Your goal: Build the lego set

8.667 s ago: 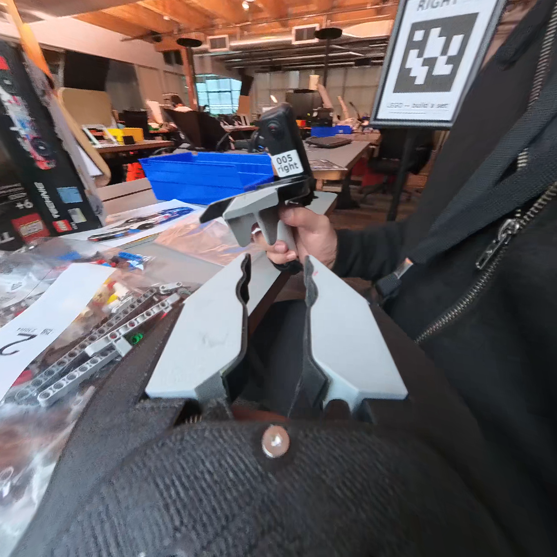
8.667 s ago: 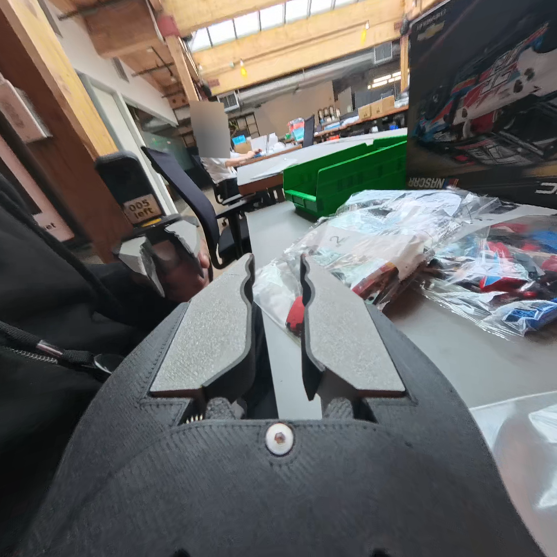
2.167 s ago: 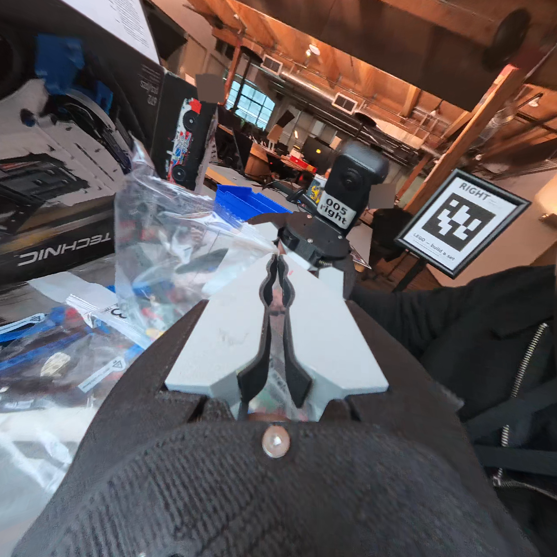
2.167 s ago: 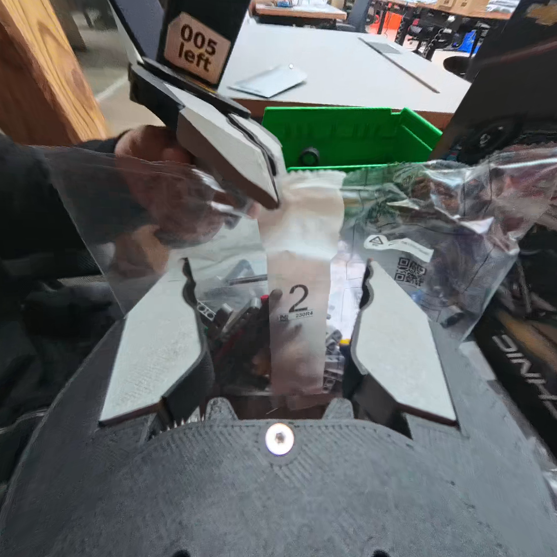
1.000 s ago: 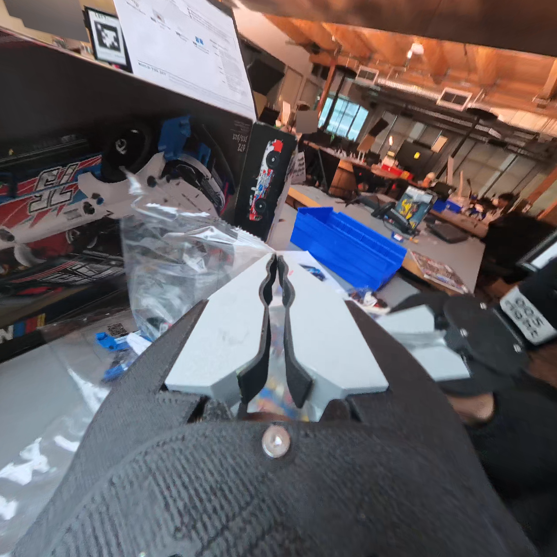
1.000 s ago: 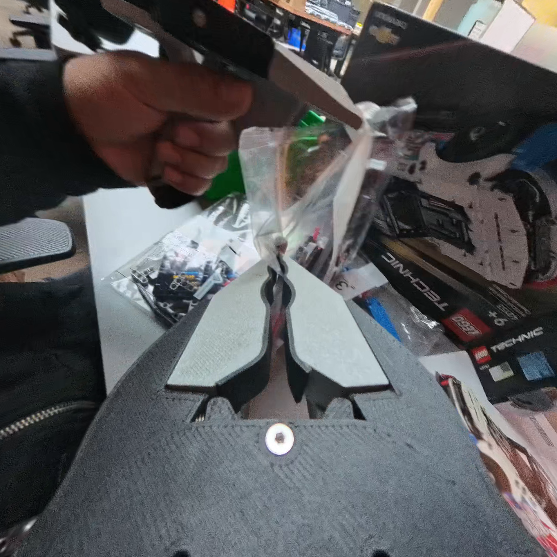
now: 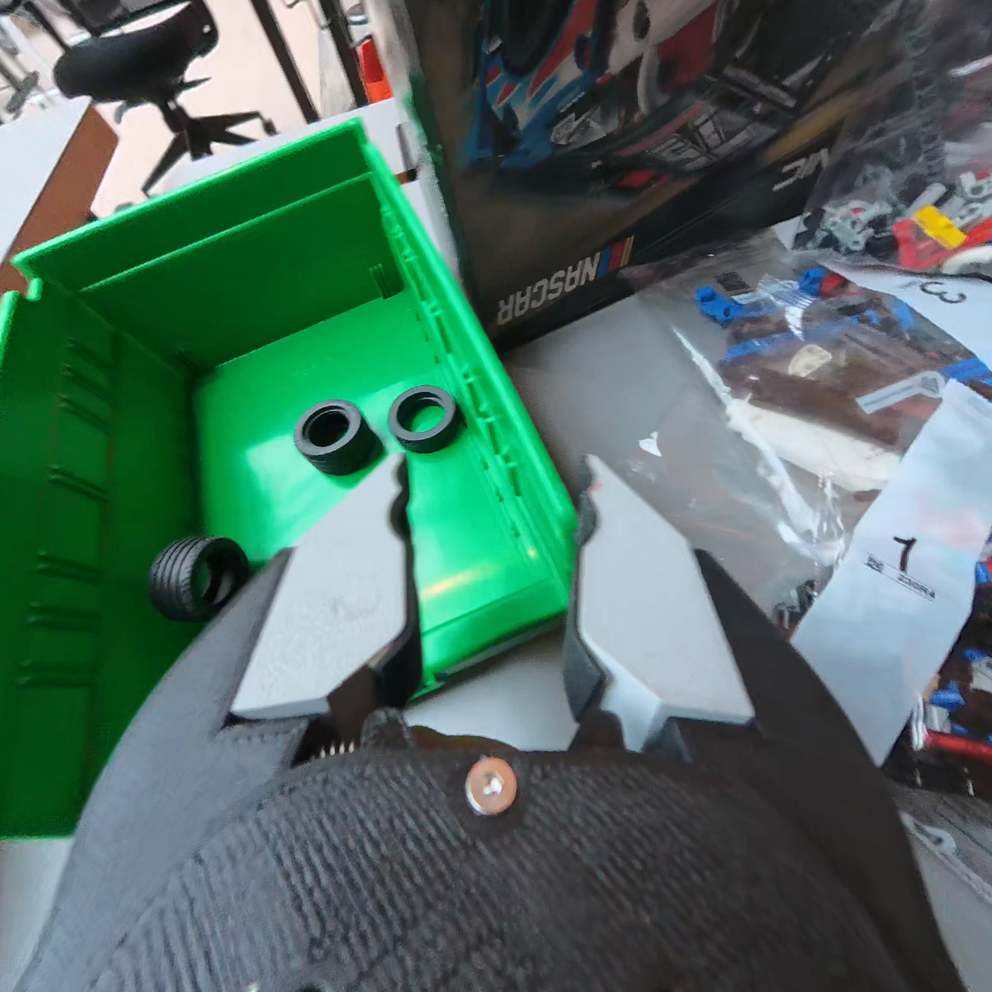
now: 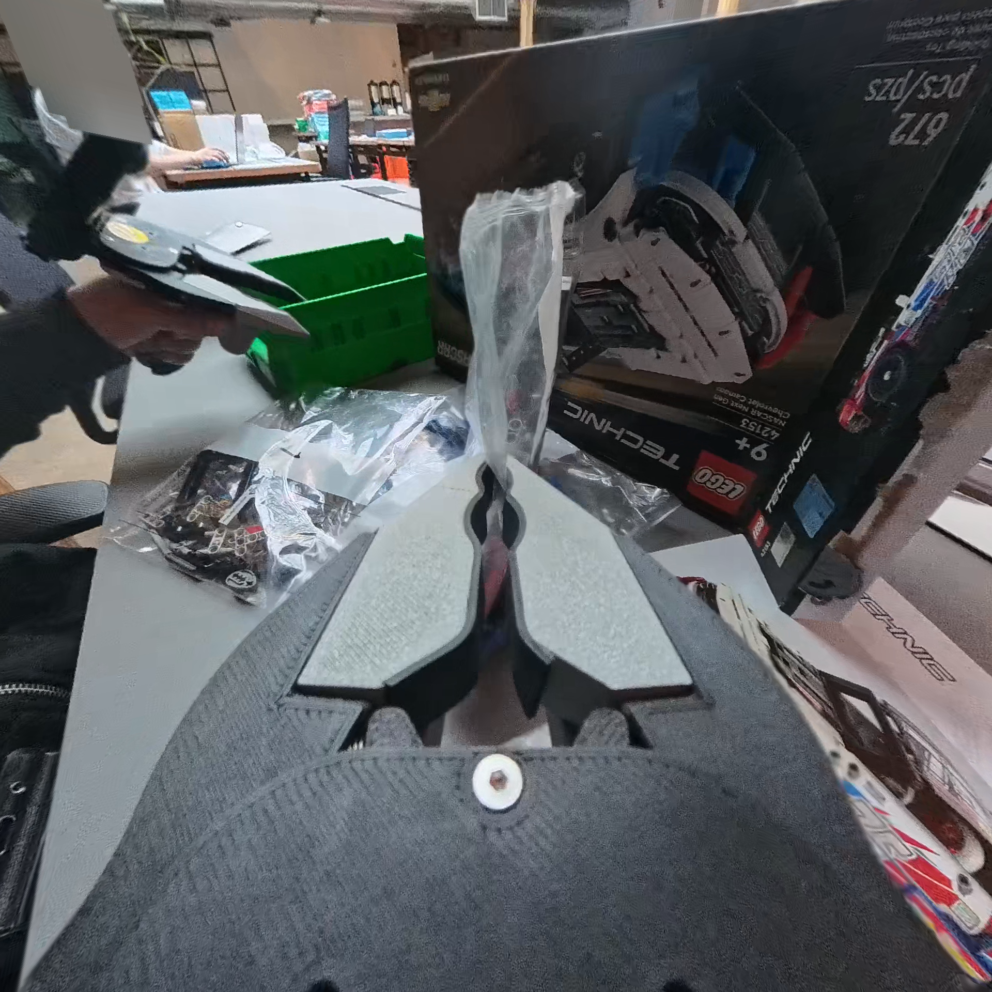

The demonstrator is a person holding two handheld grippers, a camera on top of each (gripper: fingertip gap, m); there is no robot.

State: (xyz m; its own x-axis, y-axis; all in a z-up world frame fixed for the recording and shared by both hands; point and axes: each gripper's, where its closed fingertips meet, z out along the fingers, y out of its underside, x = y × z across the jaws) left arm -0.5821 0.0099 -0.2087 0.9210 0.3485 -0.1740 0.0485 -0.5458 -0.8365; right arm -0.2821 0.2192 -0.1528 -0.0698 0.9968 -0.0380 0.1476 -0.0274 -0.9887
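The right gripper [image 8: 496, 472] pinches a clear plastic bag [image 8: 507, 316] that stands up from its tips — the green bin [image 8: 349, 311] and the open left gripper [image 8: 268, 314] sit far left

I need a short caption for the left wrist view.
Open left tool above a green plastic bin holding three black rubber tyres.

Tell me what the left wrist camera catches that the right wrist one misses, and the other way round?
Only the left wrist view looks down into the green bin, showing three black tyres inside, with the left gripper open and empty. Only the right wrist view shows the right gripper pinching a clear plastic bag upright. Both show the bin, the dark set box and bagged parts.
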